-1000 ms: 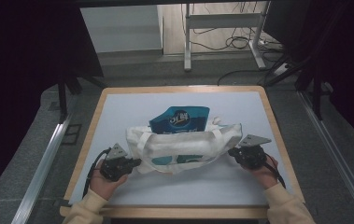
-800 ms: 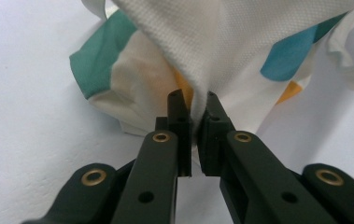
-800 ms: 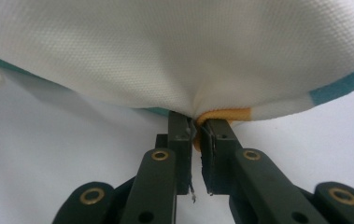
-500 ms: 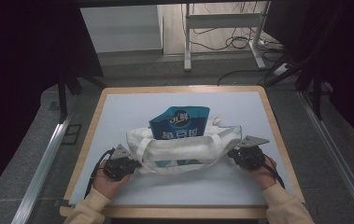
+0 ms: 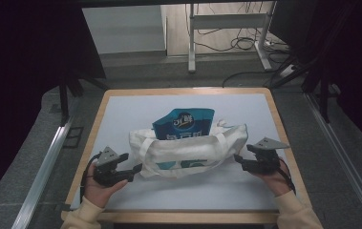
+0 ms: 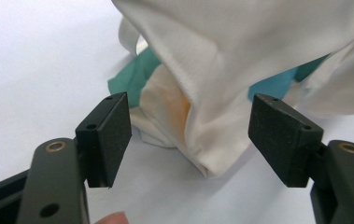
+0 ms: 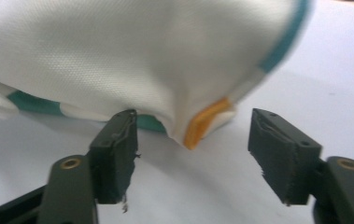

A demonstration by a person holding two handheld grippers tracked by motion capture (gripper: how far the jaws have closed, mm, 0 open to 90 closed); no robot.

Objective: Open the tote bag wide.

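**Both grippers open at the ends of the cloth bag**

Nearest me, my left hand (image 5: 98,183) and my right hand (image 5: 274,175) come up from the bottom edge of the table (image 5: 184,217), each holding a gripper low over the white surface. My left gripper (image 5: 132,172) points right toward the bag's left end; its jaws stand wide apart and hold nothing. In the left gripper view a folded corner of the bag (image 6: 221,93) lies between and just beyond the two black pads (image 6: 114,135), and I cannot tell whether either pad touches it. My right gripper (image 5: 236,159) points left at the bag's right end, jaws likewise spread and empty. In the right gripper view the cloth's corner with an orange edge (image 7: 207,122) hangs between the pads; the left pad (image 7: 118,149) sits just under the fabric, very close to it.

Between the two grippers lies the white tote bag (image 5: 188,150), its teal print showing on the near side and its handles draped over the front. Standing out of the bag's mouth on the far side is a blue pouch (image 5: 184,123) with white lettering, leaning back slightly. Beyond the table's far edge are a grey floor, a metal frame (image 5: 226,24) and loose cables (image 5: 245,45).
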